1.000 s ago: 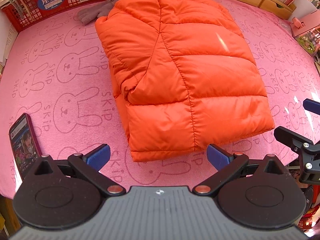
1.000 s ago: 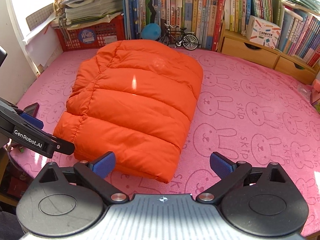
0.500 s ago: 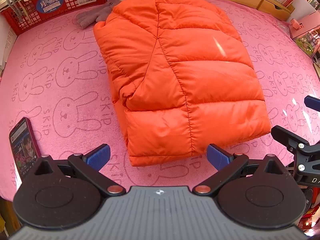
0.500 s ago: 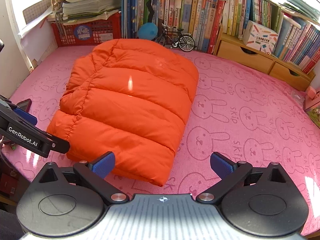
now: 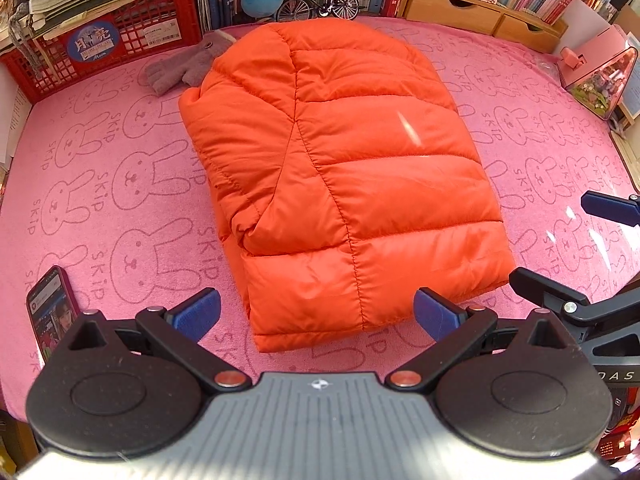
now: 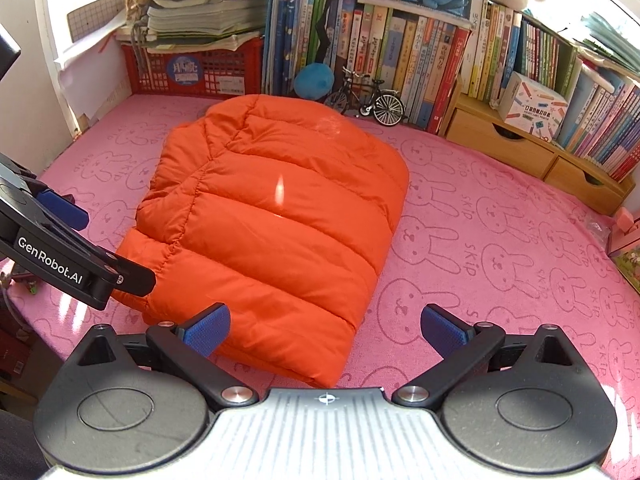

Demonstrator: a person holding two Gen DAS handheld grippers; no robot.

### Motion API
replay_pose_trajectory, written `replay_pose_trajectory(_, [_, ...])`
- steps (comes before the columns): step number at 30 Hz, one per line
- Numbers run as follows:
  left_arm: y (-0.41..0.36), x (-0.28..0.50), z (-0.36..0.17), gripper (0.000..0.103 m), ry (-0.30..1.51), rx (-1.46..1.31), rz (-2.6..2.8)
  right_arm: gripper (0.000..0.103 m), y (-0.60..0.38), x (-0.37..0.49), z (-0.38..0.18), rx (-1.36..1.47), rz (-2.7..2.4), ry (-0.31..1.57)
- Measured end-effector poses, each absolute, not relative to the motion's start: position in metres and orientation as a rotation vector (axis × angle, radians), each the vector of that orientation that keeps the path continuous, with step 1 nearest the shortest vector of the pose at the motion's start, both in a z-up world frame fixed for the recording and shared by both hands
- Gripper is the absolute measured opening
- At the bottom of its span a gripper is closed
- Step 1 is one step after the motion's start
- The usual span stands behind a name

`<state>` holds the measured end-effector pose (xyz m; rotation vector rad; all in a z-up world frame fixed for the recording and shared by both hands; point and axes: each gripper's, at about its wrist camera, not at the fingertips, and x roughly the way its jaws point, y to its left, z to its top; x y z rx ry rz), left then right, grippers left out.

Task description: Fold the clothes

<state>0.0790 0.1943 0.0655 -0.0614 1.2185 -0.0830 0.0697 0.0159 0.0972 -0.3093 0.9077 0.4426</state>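
With both claws, left [image 5: 316,312] and right [image 6: 326,330], spread and empty, your orange puffer jacket [image 5: 340,184] lies folded compactly; any further tuck needs low, even grips

The orange jacket [image 5: 344,184] is quilted, slightly glossy nylon-like cloth with stitched seams. The pink cover [image 5: 120,184] on the worktop looks like matt, nubby towelling. The glove [image 5: 180,70] is fuzzy grey knit; the crate [image 6: 200,72] red plastic lattice; the drawers [image 6: 516,148] bare wood.
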Motion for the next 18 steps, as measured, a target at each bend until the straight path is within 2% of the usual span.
replay_pose_trajectory(18, [0.19,0.082,0.051,0.103,1.302,-0.002,-0.047,0.102,0.014,0.073,0.09,-0.242,0.494,0.953])
